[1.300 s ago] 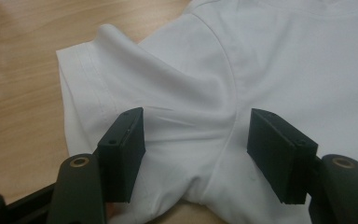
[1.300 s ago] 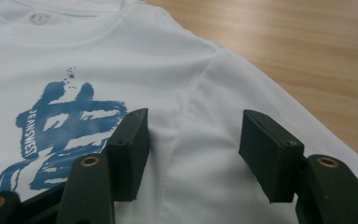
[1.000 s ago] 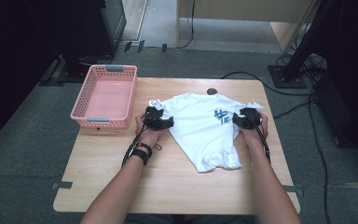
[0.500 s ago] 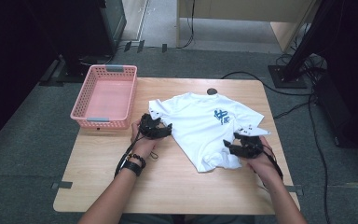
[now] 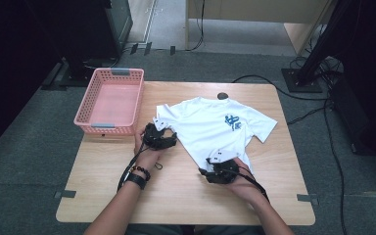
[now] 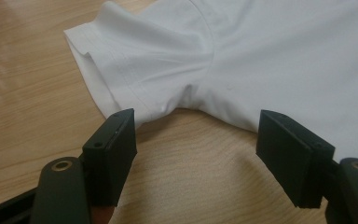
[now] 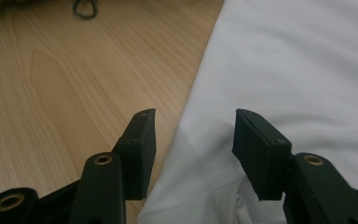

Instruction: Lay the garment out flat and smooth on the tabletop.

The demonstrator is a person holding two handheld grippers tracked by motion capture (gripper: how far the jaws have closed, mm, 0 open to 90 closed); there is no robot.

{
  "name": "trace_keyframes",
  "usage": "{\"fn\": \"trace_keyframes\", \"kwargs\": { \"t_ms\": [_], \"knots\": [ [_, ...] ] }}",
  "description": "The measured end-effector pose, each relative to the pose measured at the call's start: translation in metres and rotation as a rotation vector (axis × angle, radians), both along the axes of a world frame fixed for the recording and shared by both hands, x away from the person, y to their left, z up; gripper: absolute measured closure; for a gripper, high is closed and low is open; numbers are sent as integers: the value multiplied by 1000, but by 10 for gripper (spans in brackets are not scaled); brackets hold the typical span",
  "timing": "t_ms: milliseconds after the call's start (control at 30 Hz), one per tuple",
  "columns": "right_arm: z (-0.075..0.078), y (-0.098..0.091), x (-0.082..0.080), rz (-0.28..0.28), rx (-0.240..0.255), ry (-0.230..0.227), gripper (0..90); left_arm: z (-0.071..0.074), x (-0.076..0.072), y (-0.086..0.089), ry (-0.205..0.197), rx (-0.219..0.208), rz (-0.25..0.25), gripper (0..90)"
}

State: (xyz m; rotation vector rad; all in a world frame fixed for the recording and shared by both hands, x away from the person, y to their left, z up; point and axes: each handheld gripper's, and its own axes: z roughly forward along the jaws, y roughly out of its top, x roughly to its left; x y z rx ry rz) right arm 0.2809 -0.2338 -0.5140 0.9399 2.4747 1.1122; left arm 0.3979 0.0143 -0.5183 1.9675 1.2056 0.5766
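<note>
A white T-shirt [image 5: 210,129] with a blue print lies flat on the wooden table [image 5: 176,196]. My left gripper [image 5: 165,139] rests at the shirt's left sleeve, open. In the left gripper view its jaws [image 6: 200,140] stand wide apart just short of the sleeve [image 6: 135,60] and armpit seam, touching nothing. My right gripper [image 5: 219,165] is at the shirt's near hem. In the right gripper view its jaws [image 7: 193,140] straddle the shirt's edge [image 7: 284,70]. They have just been closing, with the fabric between them and a gap still showing.
A pink plastic basket [image 5: 84,111] sits at the table's far left corner, close to my left hand. A small dark round thing [image 5: 222,96] lies at the far edge behind the collar. Cables [image 5: 323,122] run over the floor to the right.
My right gripper has come from the shirt's right sleeve towards the person, down to the near hem. My left gripper has drifted a little nearer along the left sleeve.
</note>
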Motion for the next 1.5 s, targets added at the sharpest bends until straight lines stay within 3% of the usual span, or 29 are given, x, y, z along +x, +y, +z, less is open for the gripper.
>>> {"fn": "trace_keyframes", "kwargs": {
  "t_ms": [67,133,300,367,433,567,667,733,767,833,900,933,1000,1100,1200,1300,1433,1500],
  "knots": [
    [-3,2,-1,3,-31,-3,467,0,2,2,25,-13,5,293],
    [-4,0,-1,-3,-16,-2,483,-1,4,3,49,-29,16,293],
    [-6,-6,1,-52,3,-20,708,-1,7,10,73,-91,22,293],
    [-6,-8,3,-86,13,-18,819,-1,6,9,70,-80,21,293],
    [-4,-10,5,-95,18,-12,864,-1,5,8,58,-72,14,293],
    [17,-23,17,-114,148,-15,873,0,2,10,35,-93,18,293],
    [43,-42,43,-207,259,-39,873,0,2,10,36,-93,25,293],
    [53,-58,70,-364,297,-43,850,0,2,10,34,-83,22,293],
    [54,-65,84,-470,283,-35,797,0,2,10,34,-83,21,292],
    [48,-78,109,-644,182,-10,708,0,2,10,38,-84,19,293],
    [41,-89,120,-705,143,-2,651,0,1,10,33,-78,14,292],
    [39,-93,120,-710,148,6,631,0,1,9,31,-77,12,292],
    [39,-95,113,-679,210,3,616,0,0,8,22,-71,2,293],
    [37,-88,97,-555,229,-27,617,0,0,7,17,-68,-5,293],
    [37,-69,83,-395,161,-72,654,0,-1,7,15,-64,-2,293],
    [33,-50,80,-319,104,-69,728,0,-1,6,17,-54,-6,293],
    [16,-33,84,-269,26,-38,705,0,-1,6,18,-54,-3,293],
    [8,-29,87,-279,-4,-28,704,0,-1,6,19,-55,-5,293]
  ]
}}
